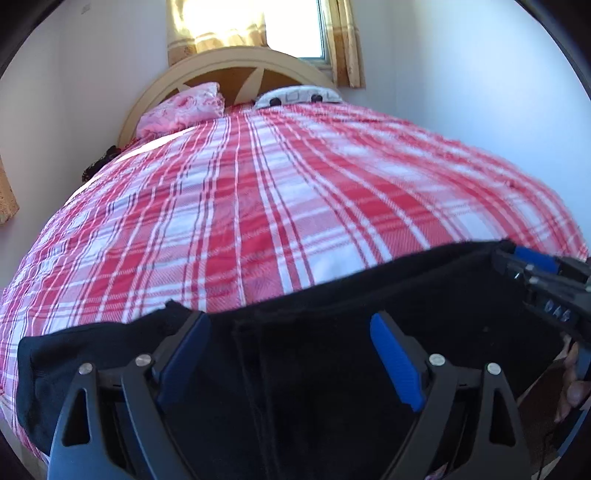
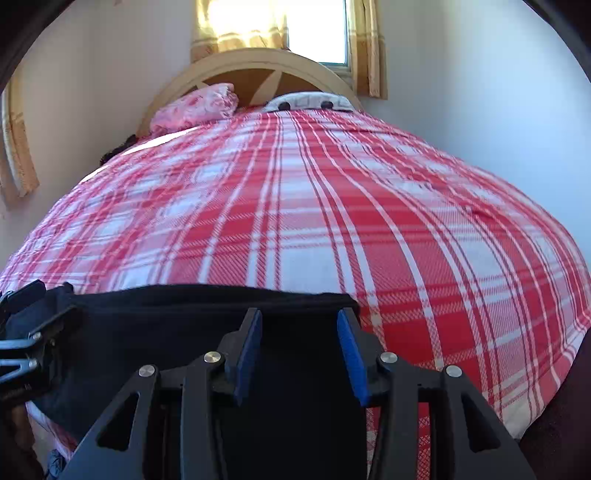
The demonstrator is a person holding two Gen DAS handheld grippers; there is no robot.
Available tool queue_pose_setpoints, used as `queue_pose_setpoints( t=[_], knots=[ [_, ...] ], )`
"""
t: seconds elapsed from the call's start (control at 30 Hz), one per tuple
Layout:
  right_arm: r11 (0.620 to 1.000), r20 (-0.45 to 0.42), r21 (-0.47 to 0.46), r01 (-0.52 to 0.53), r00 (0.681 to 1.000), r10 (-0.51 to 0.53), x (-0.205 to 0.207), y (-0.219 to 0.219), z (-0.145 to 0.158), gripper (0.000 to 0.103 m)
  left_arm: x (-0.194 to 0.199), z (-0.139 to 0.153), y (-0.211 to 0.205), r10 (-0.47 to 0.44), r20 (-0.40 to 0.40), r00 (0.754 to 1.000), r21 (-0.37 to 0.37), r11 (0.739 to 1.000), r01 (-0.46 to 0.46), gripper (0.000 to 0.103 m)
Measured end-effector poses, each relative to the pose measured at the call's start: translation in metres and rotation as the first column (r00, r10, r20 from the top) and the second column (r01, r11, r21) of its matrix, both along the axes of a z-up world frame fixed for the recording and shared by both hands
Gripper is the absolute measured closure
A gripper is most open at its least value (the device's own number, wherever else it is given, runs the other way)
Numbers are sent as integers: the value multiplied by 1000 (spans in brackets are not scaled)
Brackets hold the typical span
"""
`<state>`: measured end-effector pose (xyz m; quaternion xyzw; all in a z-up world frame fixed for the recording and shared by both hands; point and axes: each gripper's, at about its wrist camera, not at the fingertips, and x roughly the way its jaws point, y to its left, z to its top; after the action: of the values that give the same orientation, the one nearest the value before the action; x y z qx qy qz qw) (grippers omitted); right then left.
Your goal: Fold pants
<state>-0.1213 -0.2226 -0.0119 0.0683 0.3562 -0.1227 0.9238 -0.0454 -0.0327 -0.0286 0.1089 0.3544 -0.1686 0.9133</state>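
Left wrist view: low at the near edge of the bed [image 1: 295,192], facing along it toward the headboard [image 1: 236,62] and window [image 1: 295,29], close above the pants [image 1: 314,350]. Right wrist view: same way, just to the right, equally close. Shared: bed, headboard, window, pants, with each gripper glimpsed at the other's frame edge.

Wide open plaid bedspread [image 2: 332,221] ahead, flat and bare up to the pink pillow [image 2: 195,107] and headboard [image 2: 258,66]. Black pants [image 2: 184,325] cover the near edge; walls hem both sides; the other gripper [image 1: 532,273] crowds the right.
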Motion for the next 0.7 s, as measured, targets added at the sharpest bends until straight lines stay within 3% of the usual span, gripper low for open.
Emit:
queue_pose_setpoints(
  t=[0.07, 0.13, 0.23, 0.27, 0.37, 0.5, 0.7],
  knots=[
    [1000, 8, -2, 0, 1000, 0, 2, -1, -5, 55, 3, -13, 1, 15, -21, 1000, 26, 1000, -15, 10],
    [1000, 8, -27, 0, 1000, 0, 5, 1, -8, 51, 2, -15, 9, 28, -29, 999, -23, 999, -28, 8],
    [997, -8, -61, 37, 999, -37, 10, 3, -13, 28, 2, -11, 16, 40, -49, 998, -42, 998, -42, 8],
    [998, -9, -37, 55, 998, -56, 10, -2, -14, 25, 0, -8, 18, 42, -33, 999, -38, 998, -43, 8],
    [990, -14, 112, 85, 996, -84, 10, -21, -17, 23, -6, 10, 34, 82, 61, 995, -24, 996, -81, 8],
    [996, -27, 29, 87, 996, -87, 11, -10, -9, 23, 4, 18, 77, 169, 44, 985, -61, 984, -166, 8],
    [997, 24, 20, 80, 996, -80, 7, 7, 11, 23, 4, 12, 155, 354, 26, 935, -58, 934, -352, 9]
  ],
)
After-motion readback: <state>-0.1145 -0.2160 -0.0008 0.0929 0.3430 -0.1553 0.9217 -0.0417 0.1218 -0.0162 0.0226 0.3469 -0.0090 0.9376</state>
